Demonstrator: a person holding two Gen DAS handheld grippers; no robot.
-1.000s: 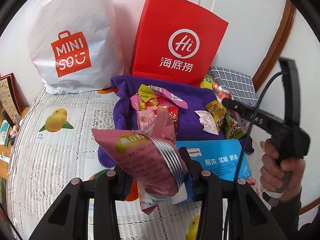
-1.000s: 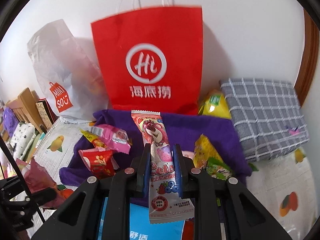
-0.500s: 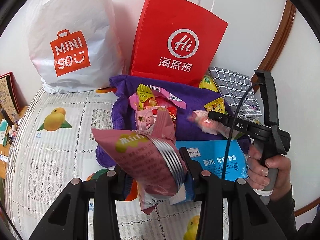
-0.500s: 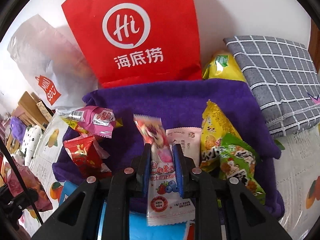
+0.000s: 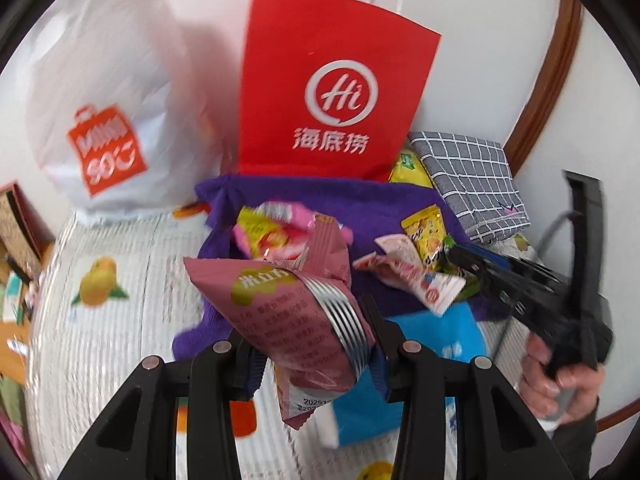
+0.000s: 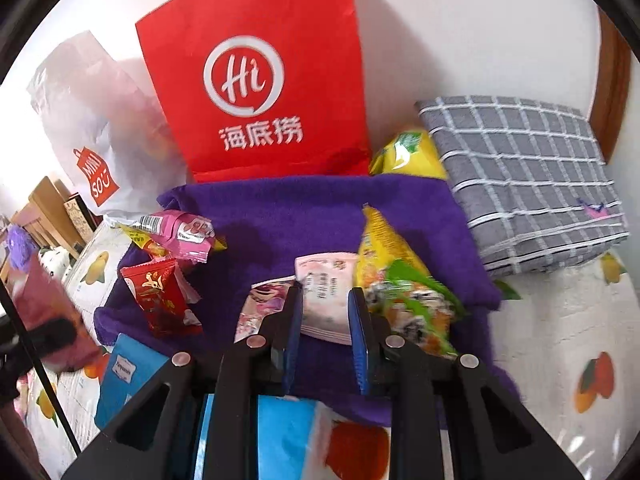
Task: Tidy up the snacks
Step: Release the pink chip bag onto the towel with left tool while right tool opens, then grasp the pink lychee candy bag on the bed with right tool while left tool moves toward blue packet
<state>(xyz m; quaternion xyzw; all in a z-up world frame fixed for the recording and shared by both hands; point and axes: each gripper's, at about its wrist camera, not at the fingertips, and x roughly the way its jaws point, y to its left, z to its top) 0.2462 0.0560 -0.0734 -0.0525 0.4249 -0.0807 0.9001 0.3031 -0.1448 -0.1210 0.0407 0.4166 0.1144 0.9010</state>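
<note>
Two shopping bags stood at the far edge of the white fruit-printed cover [image 5: 120,340], against the wall: a tall red paper bag with white cord handles [image 5: 336,80] and, to its left, a bulging white plastic bag with an orange logo [image 5: 112,100]. What either bag held could not be seen. A grey checked cushion [image 6: 532,184] lay toward the far right corner. A purple towel [image 6: 288,208] was spread in front of the red bag, and the loose snacks lay on it. A blue flat pack [image 5: 452,336] sat at the towel's near edge.

The left gripper [image 5: 312,332] pointed steeply down over the towel's left part. It was clenched on a mauve foil snack packet with silver stripes [image 5: 288,320], which stuck up between the fingers clear of the cover. A hand [image 5: 560,380] gripped the handle of the right gripper [image 6: 324,312], angled down over the towel's near right part. Its jaws stood a little apart with nothing pinched between them.

Only the right wrist view showed the towel's contents clearly. A pink-and-white strawberry-bear candy packet [image 6: 260,308] lay just beside the left finger. A pale pink sachet [image 6: 324,296] lay beyond the gap. A yellow packet [image 6: 384,248] and a green packet [image 6: 416,308] lay on the right. A red packet [image 6: 160,300] and a pink wrapper [image 6: 184,232] lay on the left. A yellow pouch [image 6: 408,152] was wedged behind the towel.
</note>
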